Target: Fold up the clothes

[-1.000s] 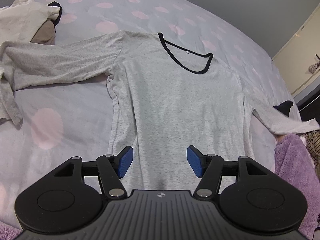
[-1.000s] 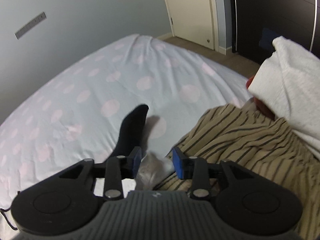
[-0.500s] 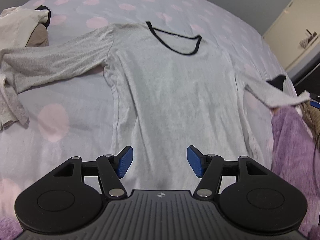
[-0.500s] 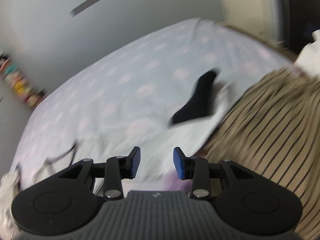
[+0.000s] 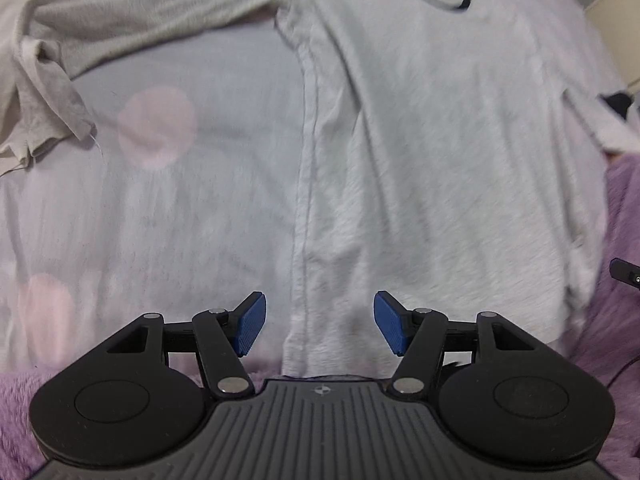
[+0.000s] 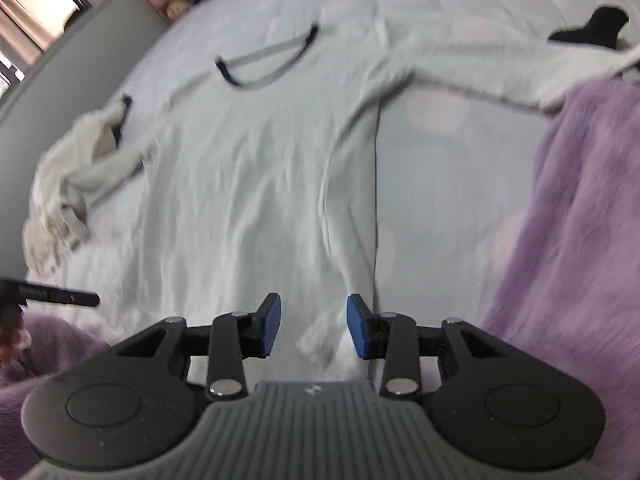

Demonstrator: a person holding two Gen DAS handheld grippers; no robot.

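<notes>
A grey long-sleeved shirt (image 5: 420, 160) with a dark neck trim (image 5: 460, 0) lies spread flat on the bed, sleeves out to both sides. My left gripper (image 5: 320, 328) points steeply down over the shirt's bottom left corner, open, pads apart with only cloth below them. In the right wrist view the same shirt (image 6: 260, 200) fills the middle. My right gripper (image 6: 314, 328) hovers over its bottom right hem corner, open and holding nothing. A tip of the right gripper (image 5: 624, 274) shows at the left wrist view's right edge.
The bedsheet (image 5: 160, 128) is pale with pink dots. A purple fleece blanket (image 6: 572, 220) lies along the right and near side. A black sock (image 6: 592, 30) rests by the right sleeve's cuff. Crumpled pale garments (image 6: 60, 184) lie by the left sleeve's end.
My right gripper swung fast from the striped garment and sock over to the shirt's lower right hem. My left gripper tipped downward and closed in on the lower left hem. Both stayed open.
</notes>
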